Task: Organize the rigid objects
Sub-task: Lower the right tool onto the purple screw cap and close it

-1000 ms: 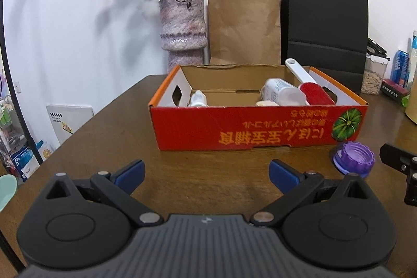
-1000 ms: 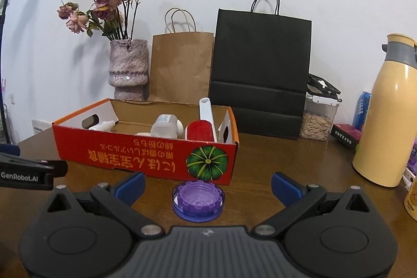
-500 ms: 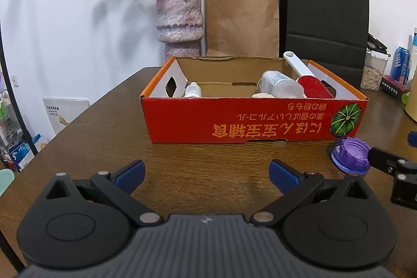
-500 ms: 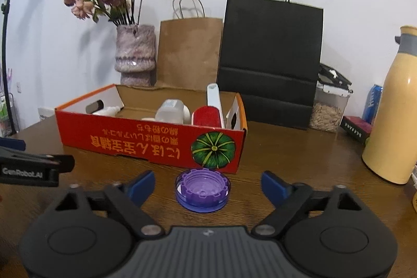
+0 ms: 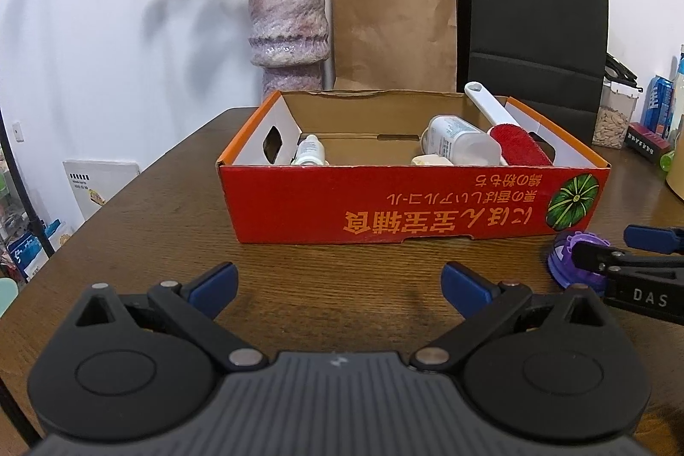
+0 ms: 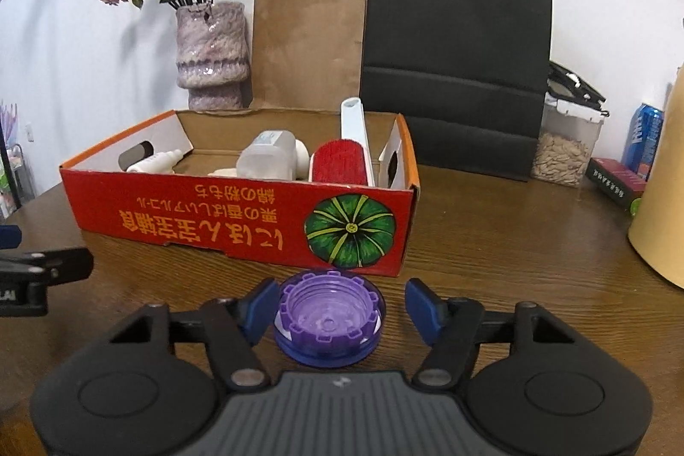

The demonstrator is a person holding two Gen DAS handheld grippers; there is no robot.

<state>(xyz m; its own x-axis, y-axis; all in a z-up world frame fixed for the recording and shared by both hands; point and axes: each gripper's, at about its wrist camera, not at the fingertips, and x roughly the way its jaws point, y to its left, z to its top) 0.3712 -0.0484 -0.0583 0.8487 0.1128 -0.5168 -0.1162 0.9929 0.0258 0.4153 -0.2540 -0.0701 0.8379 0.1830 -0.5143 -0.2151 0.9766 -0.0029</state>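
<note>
1. Purple ribbed cap [image 6: 328,321] on desk [image 6: 491,238], open side up, just before orange carton [image 6: 239,216] near its pumpkin corner.
2. Looks light, stiff, slick; best pinched across ribbed rim.
3. Right gripper [image 6: 342,306] fingers closing around it, right pad not yet touching.
4. Left gripper [image 5: 340,283] fingers spread, empty.

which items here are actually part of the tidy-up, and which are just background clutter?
In play:
- purple lid on the table, between the closing right gripper pads, right pad not yet touching
- red box
- white bottle, lint brush, small dropper bottle inside the box

Background:
- vase
- brown bag
- black bag
- seed container
- cream flask
</note>
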